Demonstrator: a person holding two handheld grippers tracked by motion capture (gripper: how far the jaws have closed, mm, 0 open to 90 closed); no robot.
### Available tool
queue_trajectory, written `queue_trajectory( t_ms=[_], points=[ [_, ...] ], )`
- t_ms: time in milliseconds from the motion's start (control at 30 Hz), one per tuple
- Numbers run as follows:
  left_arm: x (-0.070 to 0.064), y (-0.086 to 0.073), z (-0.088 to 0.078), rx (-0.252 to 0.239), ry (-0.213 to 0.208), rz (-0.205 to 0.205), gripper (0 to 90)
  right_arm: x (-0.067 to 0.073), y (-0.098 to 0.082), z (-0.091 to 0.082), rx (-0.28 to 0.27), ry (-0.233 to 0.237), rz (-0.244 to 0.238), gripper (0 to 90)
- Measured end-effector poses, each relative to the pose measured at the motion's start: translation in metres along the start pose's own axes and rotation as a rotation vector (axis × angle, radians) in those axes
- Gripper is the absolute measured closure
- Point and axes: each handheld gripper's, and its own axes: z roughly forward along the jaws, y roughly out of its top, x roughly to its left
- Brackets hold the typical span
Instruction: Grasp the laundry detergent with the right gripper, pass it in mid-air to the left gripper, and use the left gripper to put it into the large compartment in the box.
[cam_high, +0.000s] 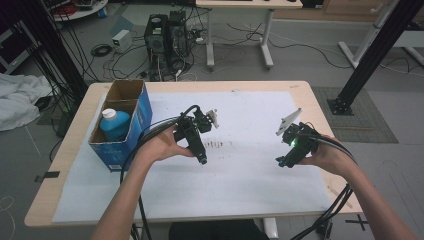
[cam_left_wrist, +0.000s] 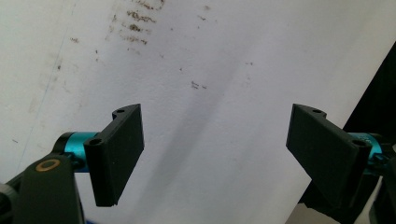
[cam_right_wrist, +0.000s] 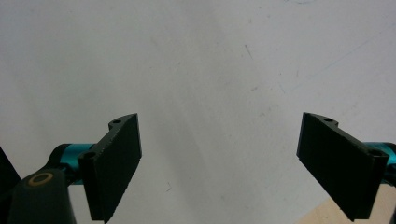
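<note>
My left gripper (cam_high: 201, 160) is held over the middle of the white paper sheet (cam_high: 240, 185), pointing down toward the near side. In the left gripper view the left gripper (cam_left_wrist: 215, 158) stands open, its black jaws wide apart with only stained paper between them. My right gripper (cam_high: 281, 161) hovers over the right part of the sheet, tilted down and to the left. In the right gripper view the right gripper (cam_right_wrist: 218, 163) is open too, with bare white paper between its jaws. Neither holds anything.
A blue cardboard box (cam_high: 137, 125) stands at the table's left with a blue white-capped bottle (cam_high: 114, 124) inside. Dark smudges (cam_high: 216, 145) mark the paper by the left gripper. Cables trail off the front edge. Beyond the table (cam_high: 65, 145) are computers, wires and desk legs.
</note>
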Motion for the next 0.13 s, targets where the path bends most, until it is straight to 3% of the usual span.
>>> queue_trajectory(
  t_ms=[133],
  points=[
    [0.0017,-0.0029,-0.0002,-0.01,0.006,-0.012,19.2,-0.0003,0.0014,0.0001,0.002,-0.004,0.005,13.1]
  ],
)
